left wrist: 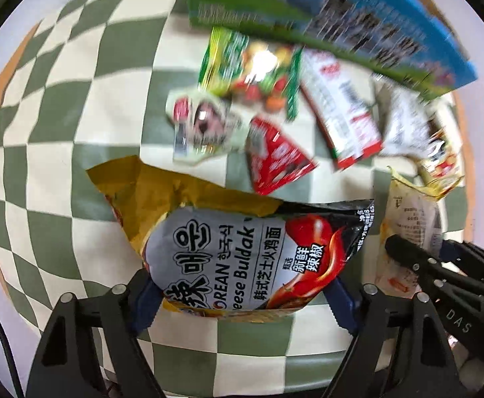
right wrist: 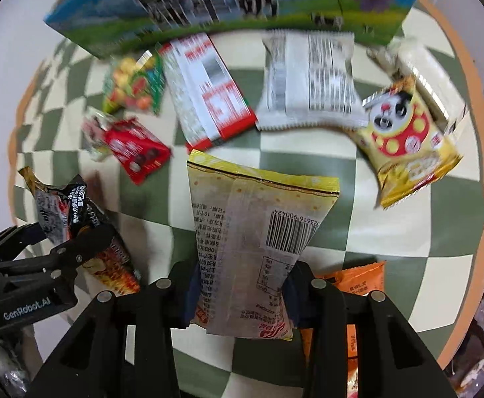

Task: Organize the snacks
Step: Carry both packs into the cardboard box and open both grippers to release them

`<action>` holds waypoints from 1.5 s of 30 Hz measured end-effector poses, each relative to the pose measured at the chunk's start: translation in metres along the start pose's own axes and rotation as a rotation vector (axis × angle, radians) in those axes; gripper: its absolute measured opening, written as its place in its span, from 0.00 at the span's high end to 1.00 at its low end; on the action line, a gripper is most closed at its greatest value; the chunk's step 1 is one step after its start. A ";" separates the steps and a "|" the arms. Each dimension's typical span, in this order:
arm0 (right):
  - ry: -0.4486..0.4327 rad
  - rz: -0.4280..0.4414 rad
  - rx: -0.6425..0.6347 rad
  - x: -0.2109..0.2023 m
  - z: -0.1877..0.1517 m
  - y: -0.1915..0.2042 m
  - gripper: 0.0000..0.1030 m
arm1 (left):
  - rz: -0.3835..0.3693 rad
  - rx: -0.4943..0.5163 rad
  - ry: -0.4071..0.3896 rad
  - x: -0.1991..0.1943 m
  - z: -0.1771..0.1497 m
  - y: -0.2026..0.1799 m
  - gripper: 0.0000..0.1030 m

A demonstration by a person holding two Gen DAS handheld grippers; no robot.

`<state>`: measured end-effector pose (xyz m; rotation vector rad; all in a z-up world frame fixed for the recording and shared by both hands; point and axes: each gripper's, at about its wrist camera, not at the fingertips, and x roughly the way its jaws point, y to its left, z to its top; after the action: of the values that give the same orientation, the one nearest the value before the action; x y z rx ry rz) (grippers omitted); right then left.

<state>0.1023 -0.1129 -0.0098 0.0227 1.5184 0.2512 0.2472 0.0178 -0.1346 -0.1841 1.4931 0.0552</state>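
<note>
green-and-cream checkered tablecloth [left wrist: 76, 106], orange table edge [right wrist: 474, 152]

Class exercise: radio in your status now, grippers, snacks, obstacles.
Left gripper shut on Buldak noodle packet. Right gripper shut on yellow barcode packet. Loose snacks between grippers and blue-green box.

snack packets [right wrist: 258, 232]: 9 (blur, approximate) | boxes [right wrist: 235, 3]: 1 | claws [right wrist: 238, 298]: 2
</note>
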 end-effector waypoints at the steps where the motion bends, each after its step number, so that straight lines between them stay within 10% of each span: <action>1: -0.016 0.017 0.001 -0.012 0.000 0.001 0.59 | -0.015 -0.004 -0.013 -0.014 0.004 -0.001 0.20; 12: -0.302 0.114 -0.039 -0.138 0.084 -0.017 0.59 | -0.184 0.041 -0.293 -0.153 0.066 -0.032 0.20; 19: -0.450 0.058 -0.080 -0.166 0.177 0.000 0.59 | -0.172 0.100 -0.355 -0.193 0.164 -0.070 0.20; 27: -0.392 0.009 -0.067 -0.102 0.281 -0.014 0.59 | -0.122 0.085 -0.142 -0.103 0.283 -0.087 0.20; 37: -0.274 -0.004 -0.062 0.000 0.362 -0.039 0.58 | -0.047 0.026 0.006 0.012 0.339 -0.082 0.20; 41: -0.194 -0.049 -0.072 0.036 0.387 -0.045 0.13 | -0.062 0.016 0.021 0.030 0.344 -0.085 0.19; 45: -0.177 -0.079 -0.064 0.046 0.395 -0.052 0.12 | -0.098 0.001 0.016 0.035 0.346 -0.085 0.13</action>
<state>0.5016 -0.1001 -0.0419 -0.0641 1.3315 0.2281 0.6036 -0.0143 -0.1384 -0.2574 1.4975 -0.0258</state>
